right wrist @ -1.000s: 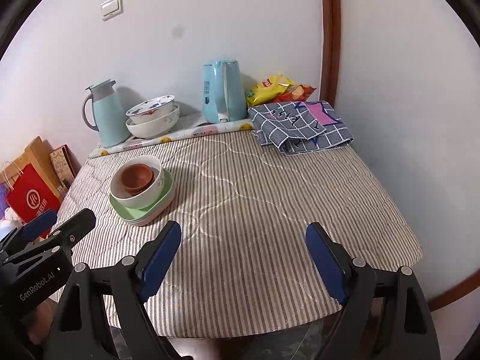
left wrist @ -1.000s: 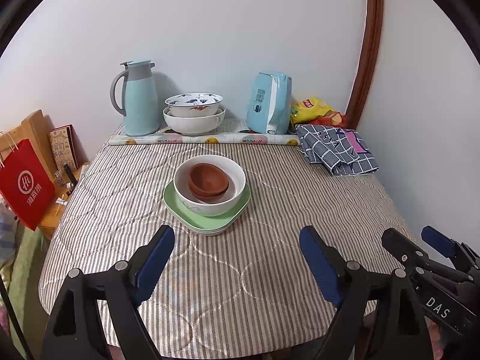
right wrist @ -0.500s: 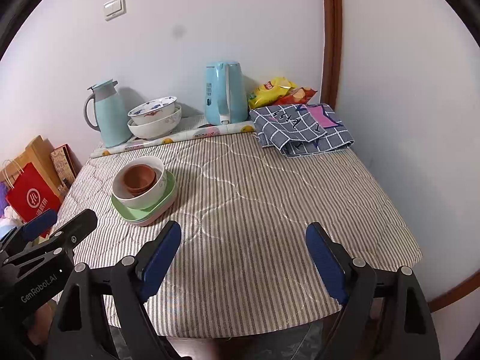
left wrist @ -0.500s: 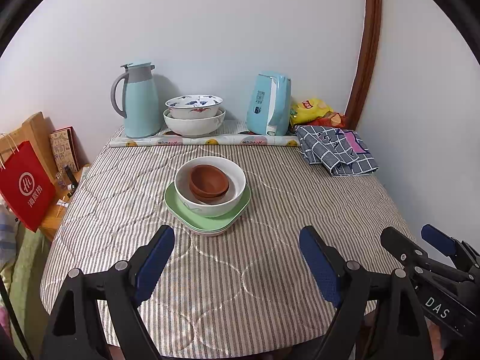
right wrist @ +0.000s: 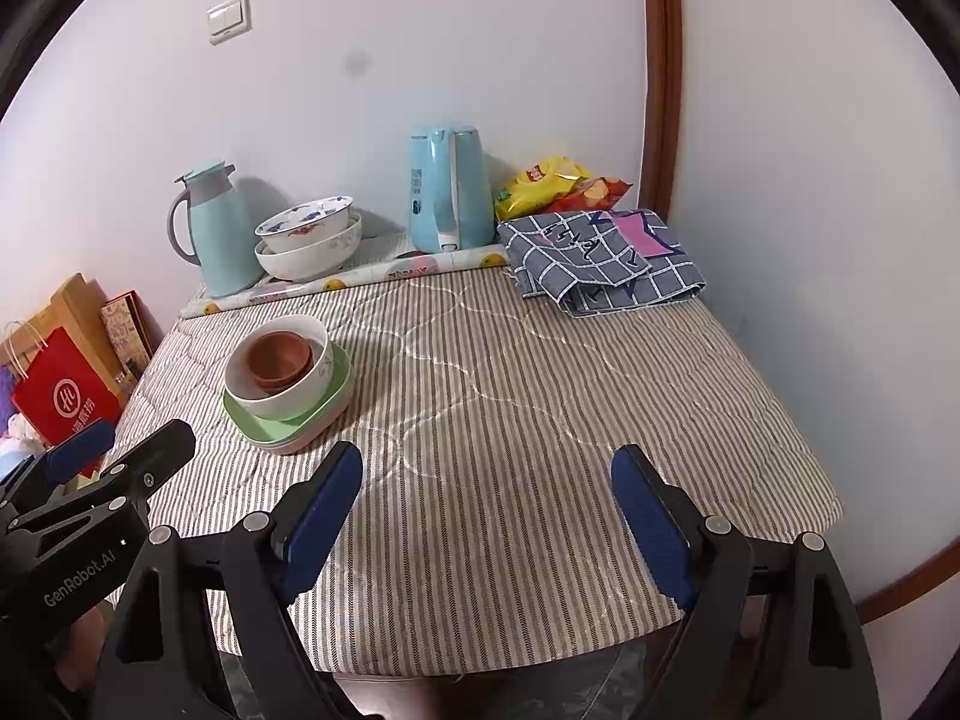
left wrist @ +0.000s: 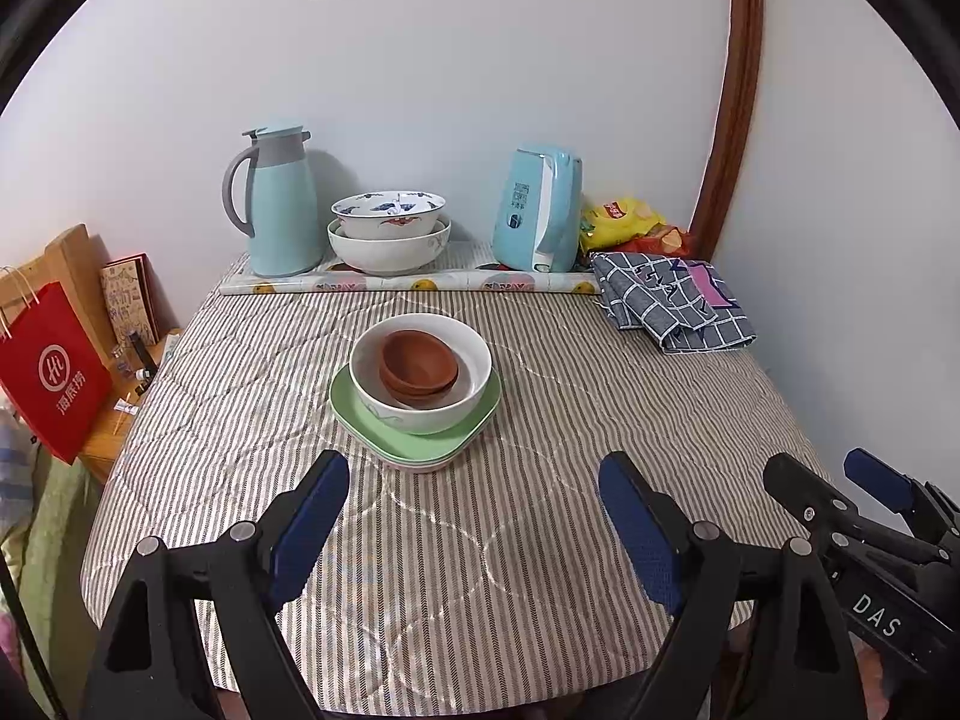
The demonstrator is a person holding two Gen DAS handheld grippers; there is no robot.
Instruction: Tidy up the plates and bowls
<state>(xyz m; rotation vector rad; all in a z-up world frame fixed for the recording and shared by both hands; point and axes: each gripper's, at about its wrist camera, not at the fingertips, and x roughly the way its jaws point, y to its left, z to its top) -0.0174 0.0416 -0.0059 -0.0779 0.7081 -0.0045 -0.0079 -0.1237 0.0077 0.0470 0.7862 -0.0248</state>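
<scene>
Left wrist view: both grippers, left gripper (left wrist: 474,498) and right gripper (right wrist: 486,498), hang released over the table's (left wrist: 540,540) near edge; brown bowls (left wrist: 418,367) nest in a white bowl (left wrist: 420,414) on green plates (left wrist: 456,441) mid-table, with a thermos (left wrist: 279,204), kettle (left wrist: 540,210) and folded cloth (left wrist: 678,306) along the far edge.

Left hand-held gripper (left wrist: 474,486) and right hand-held gripper (right wrist: 486,480) gape, empty.

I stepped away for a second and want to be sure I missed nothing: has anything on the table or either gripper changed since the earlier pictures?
Nothing visibly changed. The left gripper and right gripper hang over the near edge of the table as before, jaws wide and empty. The brown bowls still sit in the white bowl on the green plates, untouched.
</scene>
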